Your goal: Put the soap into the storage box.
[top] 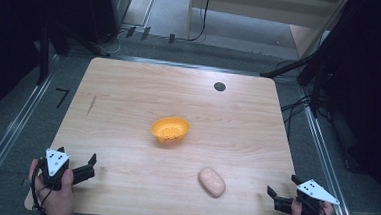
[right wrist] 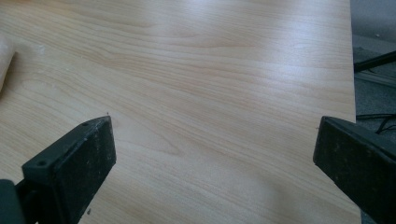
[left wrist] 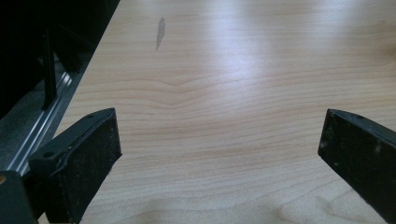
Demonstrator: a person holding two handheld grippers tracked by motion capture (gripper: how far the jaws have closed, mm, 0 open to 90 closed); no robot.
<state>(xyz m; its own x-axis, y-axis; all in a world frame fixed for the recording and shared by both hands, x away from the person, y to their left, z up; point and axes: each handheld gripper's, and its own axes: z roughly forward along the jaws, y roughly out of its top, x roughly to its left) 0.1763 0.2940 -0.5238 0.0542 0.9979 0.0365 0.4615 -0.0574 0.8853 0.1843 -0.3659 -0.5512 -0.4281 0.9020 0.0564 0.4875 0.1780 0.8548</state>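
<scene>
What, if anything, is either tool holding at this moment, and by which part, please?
Nothing is held. The left tool and right tool are both open over bare table, apart from the orange bowl and the pink soap-like piece.

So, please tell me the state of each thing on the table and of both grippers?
Orange bowl: upright, nothing visible inside.
Pink soap-like piece: lying flat on the table, untouched.
Left gripper: open, holding nothing.
Right gripper: open, holding nothing.
</scene>
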